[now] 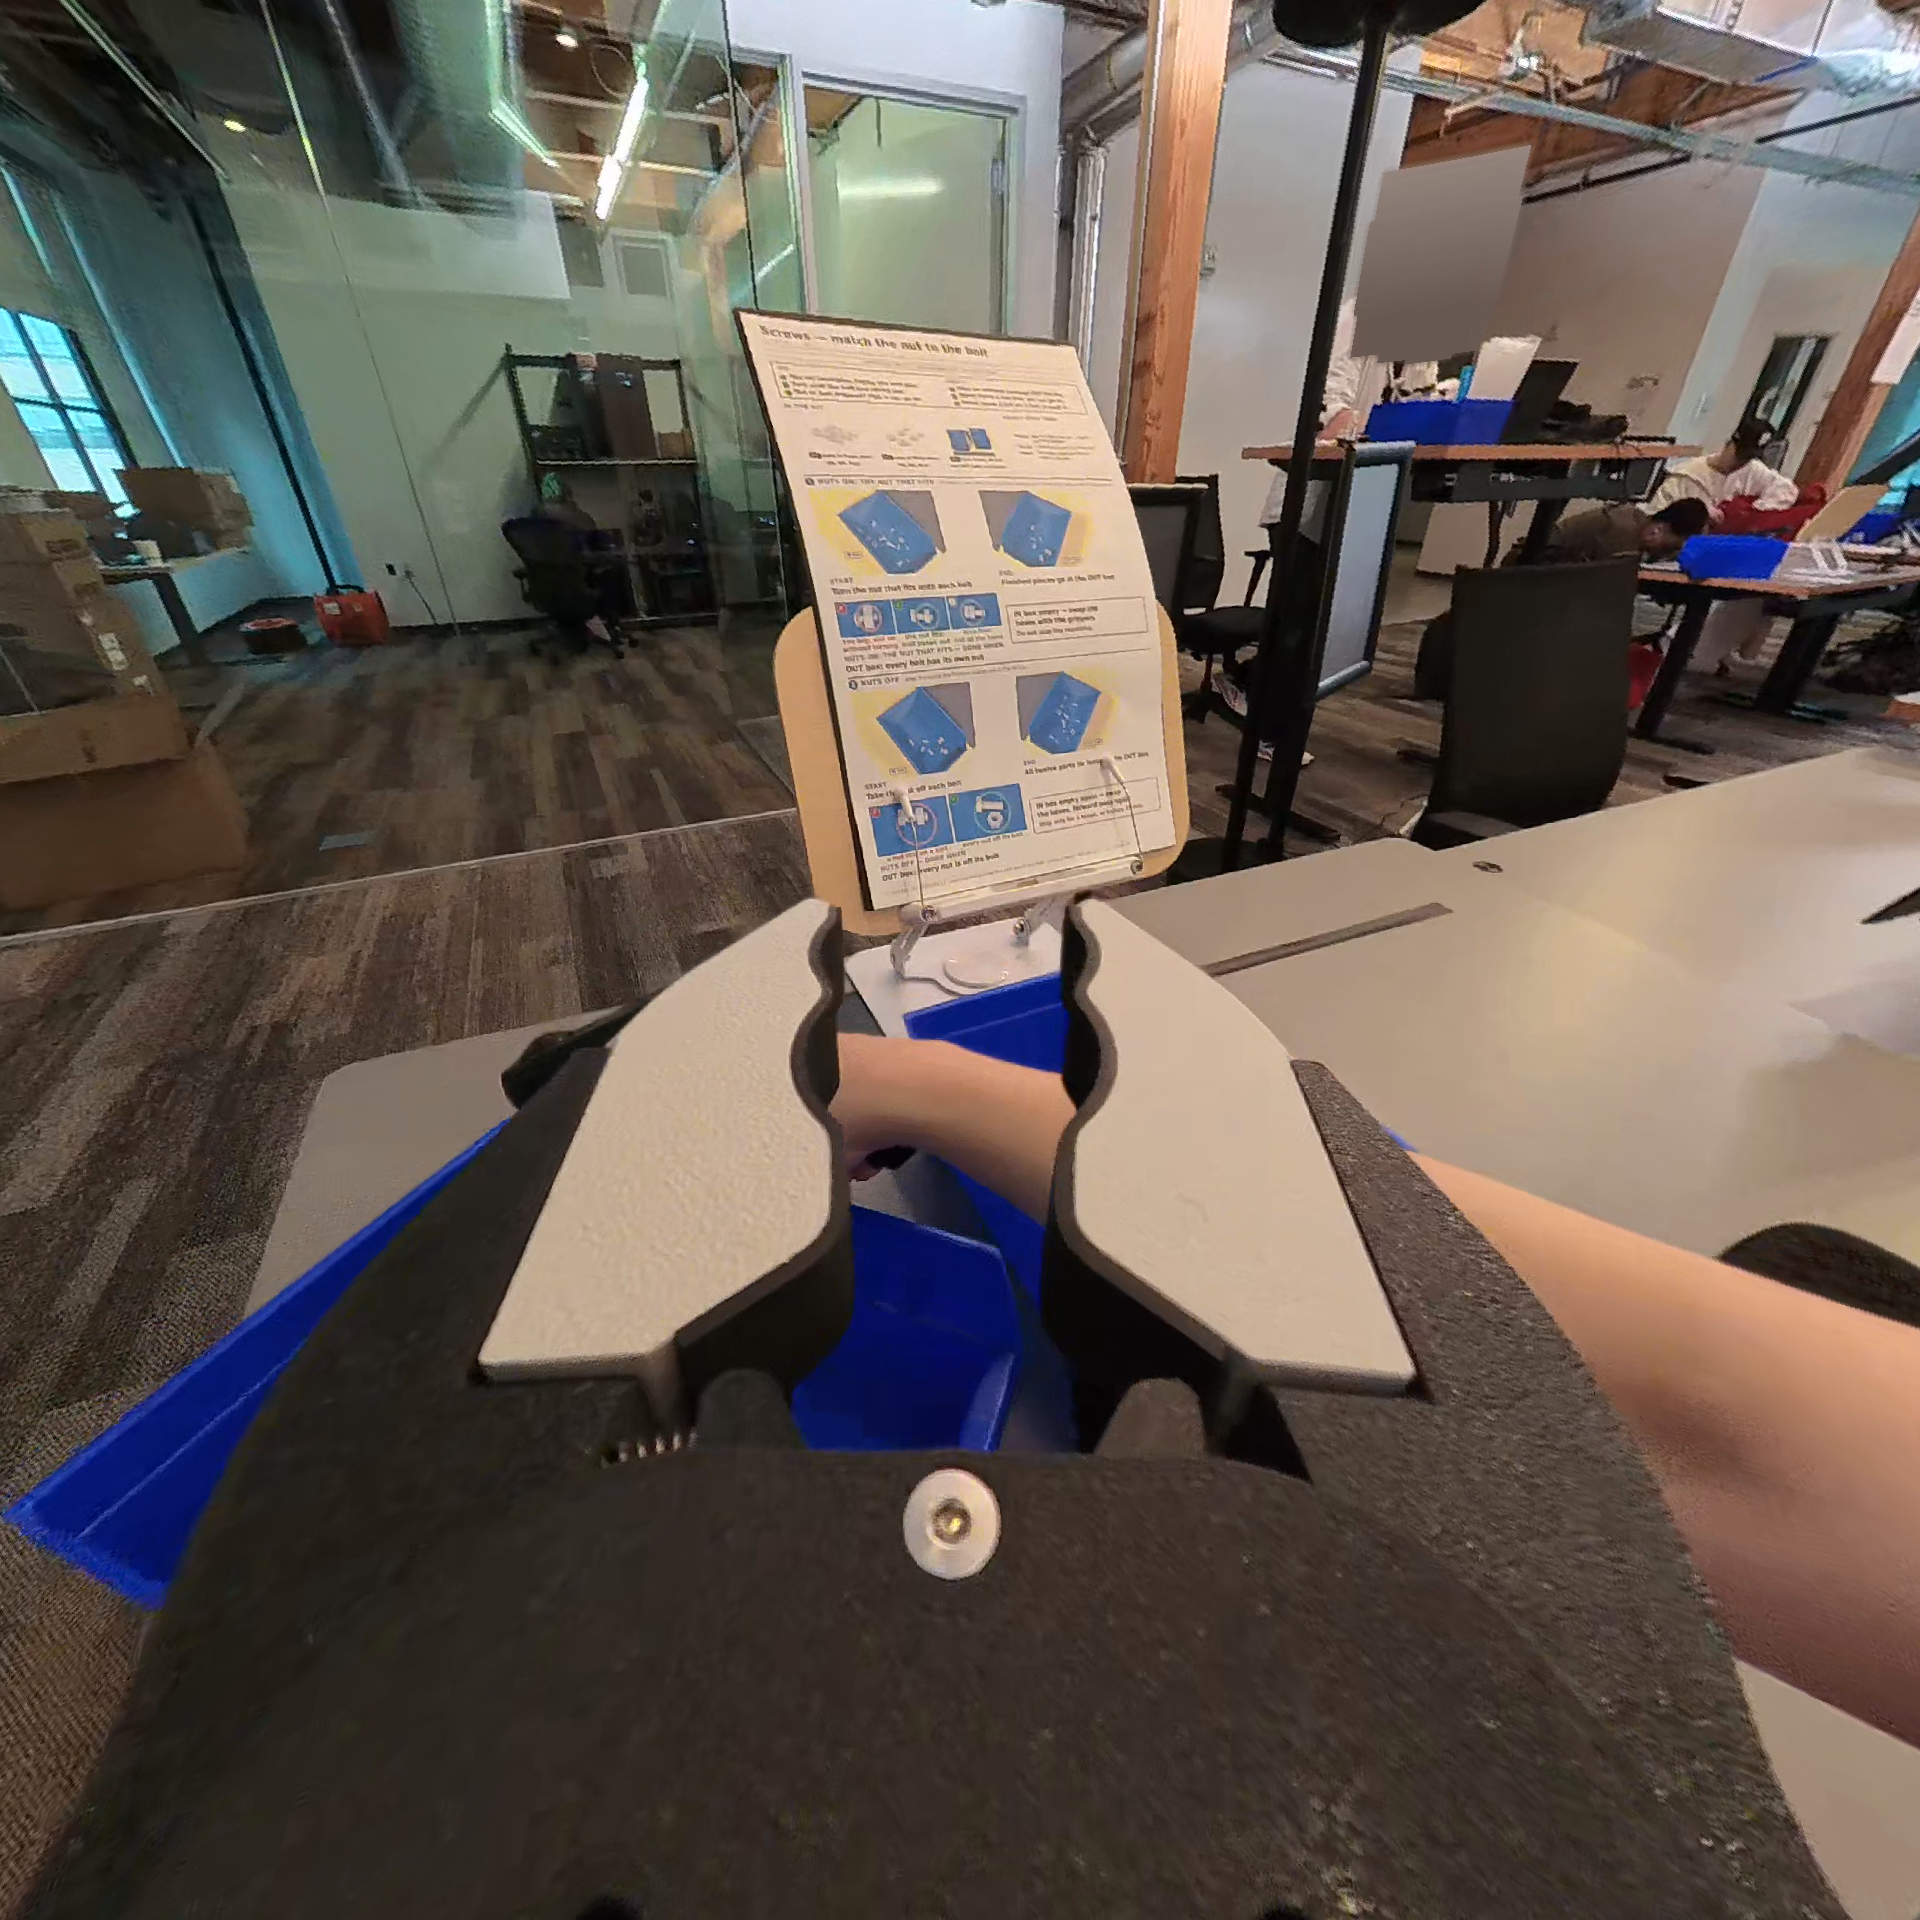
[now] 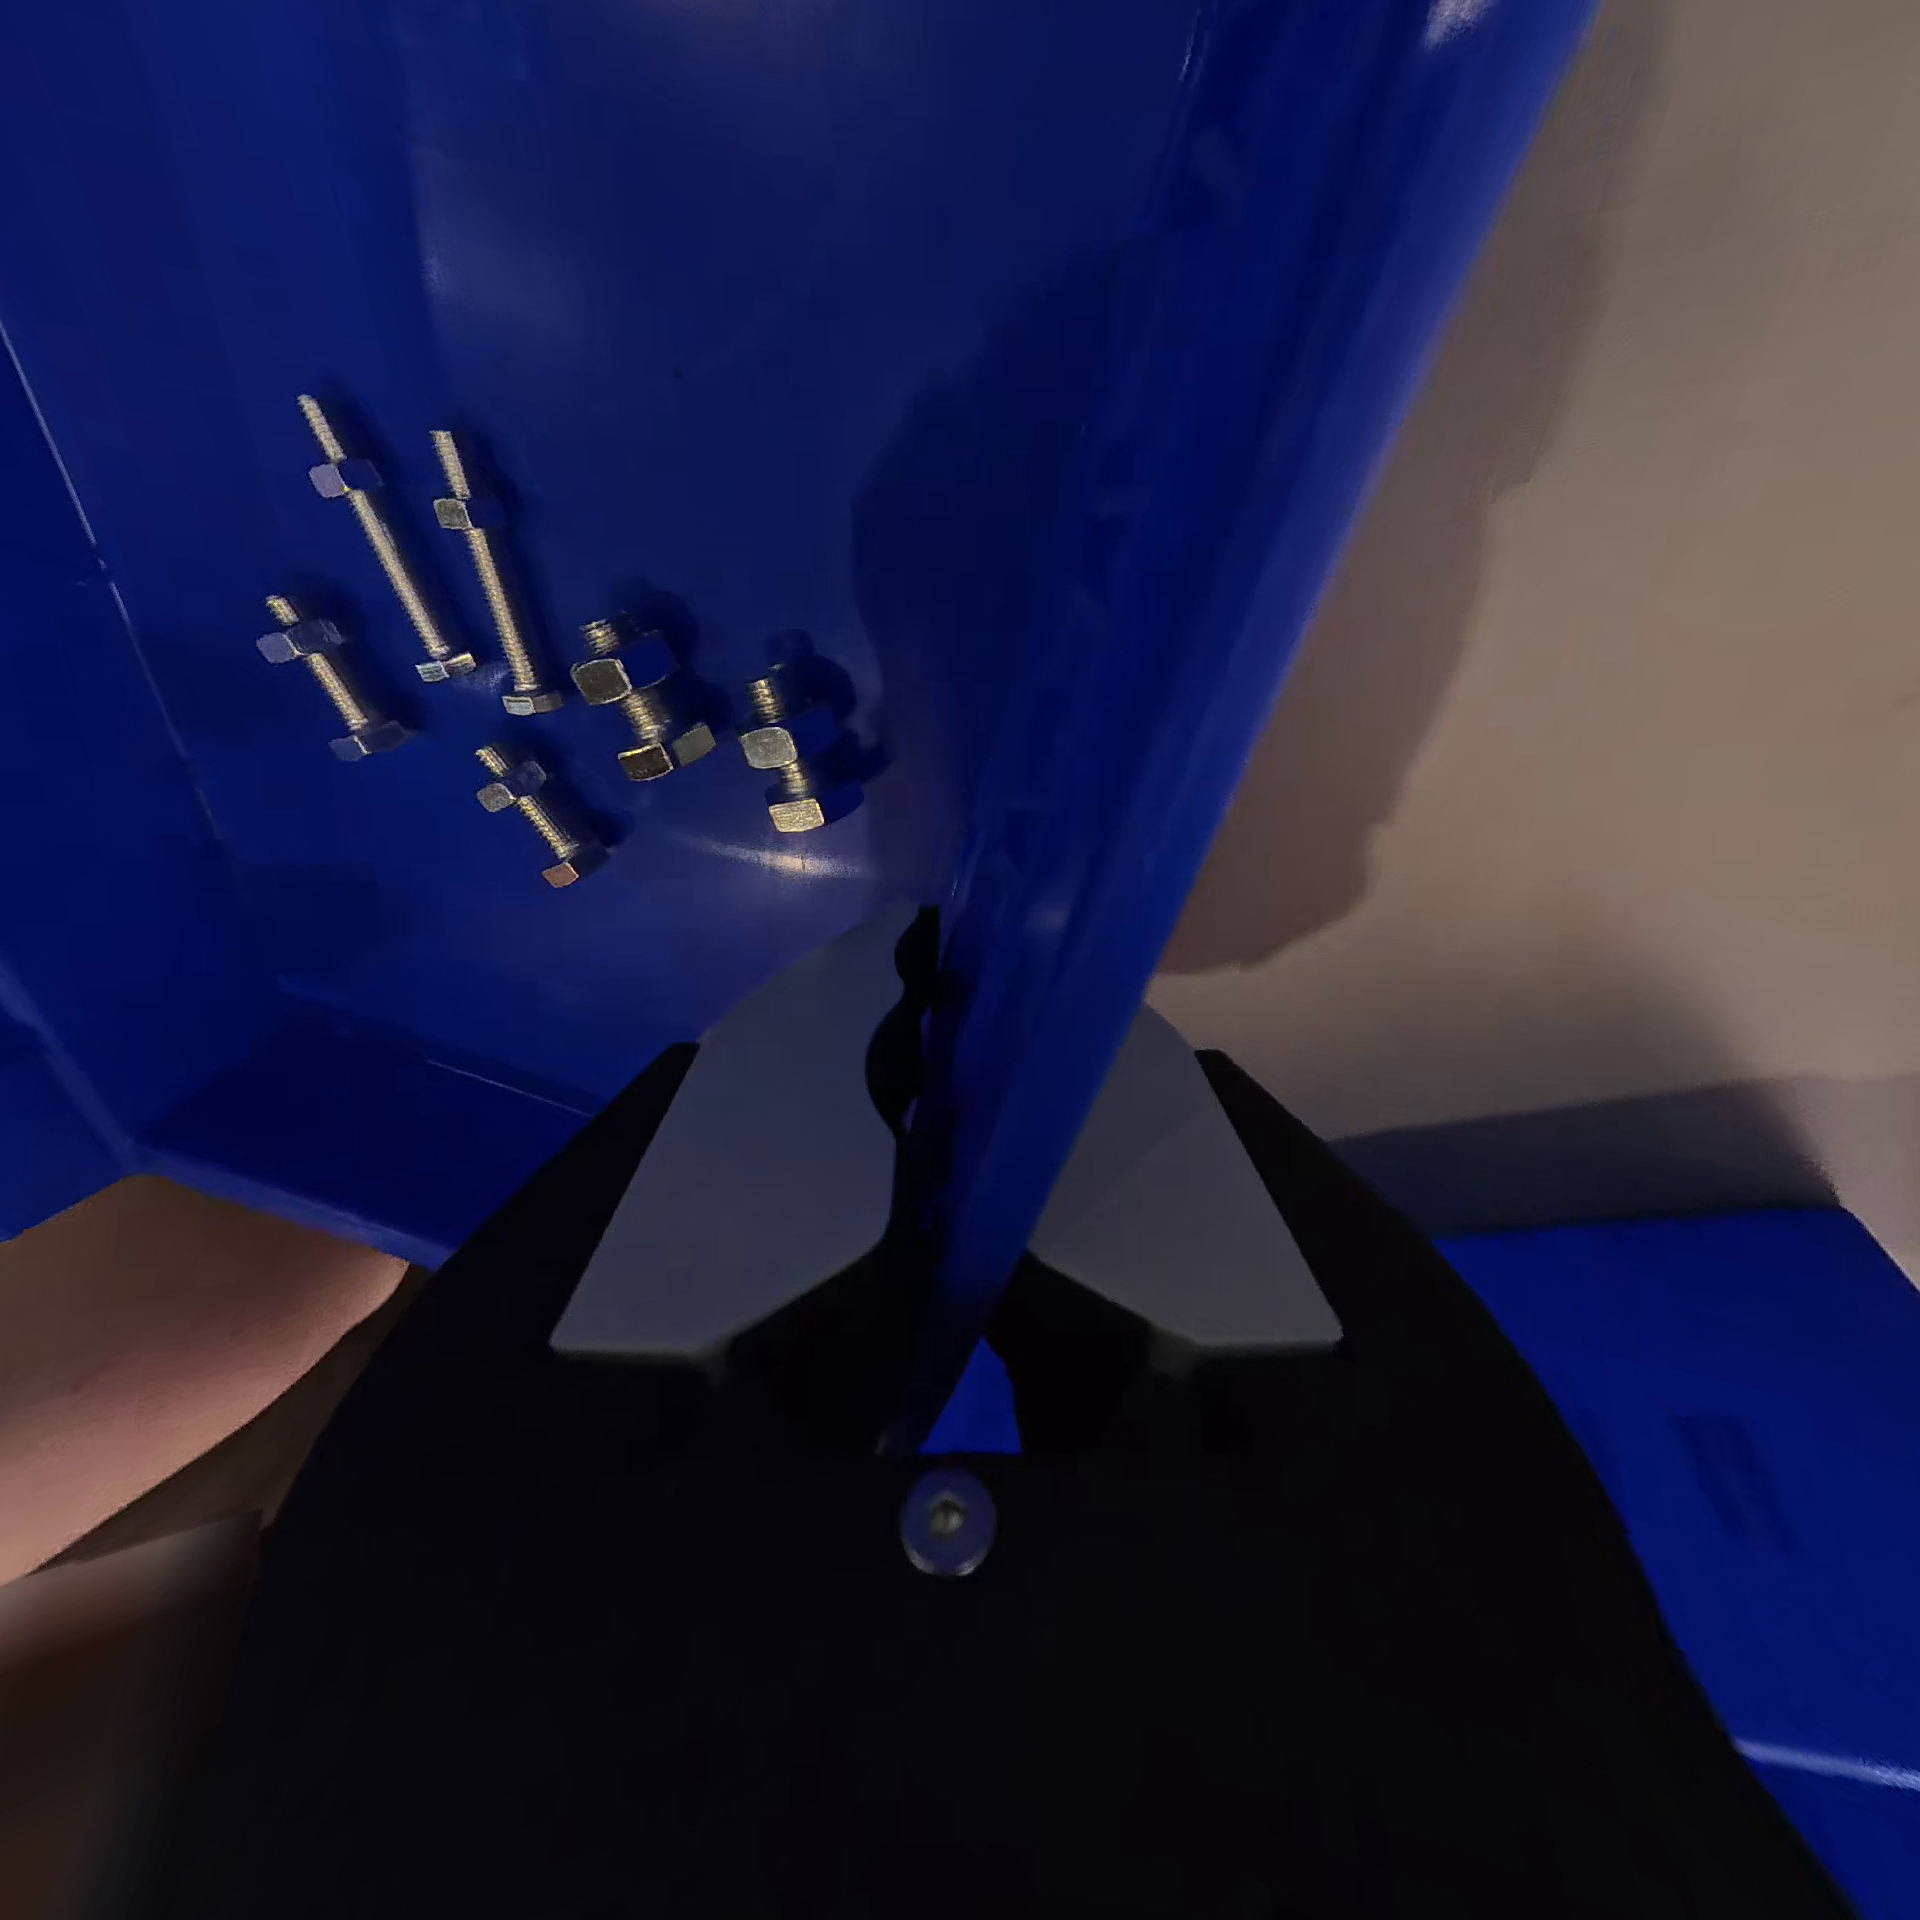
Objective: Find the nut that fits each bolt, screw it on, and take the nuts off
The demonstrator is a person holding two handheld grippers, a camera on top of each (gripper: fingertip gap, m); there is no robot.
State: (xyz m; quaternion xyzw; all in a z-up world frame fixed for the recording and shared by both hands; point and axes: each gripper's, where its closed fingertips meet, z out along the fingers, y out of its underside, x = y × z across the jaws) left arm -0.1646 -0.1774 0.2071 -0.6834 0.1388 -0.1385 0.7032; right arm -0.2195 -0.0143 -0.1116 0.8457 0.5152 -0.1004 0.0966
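In the right wrist view my right gripper is shut on the side wall of a blue bin, one finger inside and one outside. Several bolts with nuts on them lie on the bin floor to the left of the gripped wall. In the left wrist view my left gripper is open and empty, held above a blue bin. A person's forearm crosses behind its fingers from the right. The right gripper itself is hidden in that view.
An instruction sheet on a wooden stand stands just beyond the bins. A second blue bin sits behind the forearm. The grey table stretches right. Another blue bin lies at lower right of the right wrist view. Left tips to right tips: about 35 cm.
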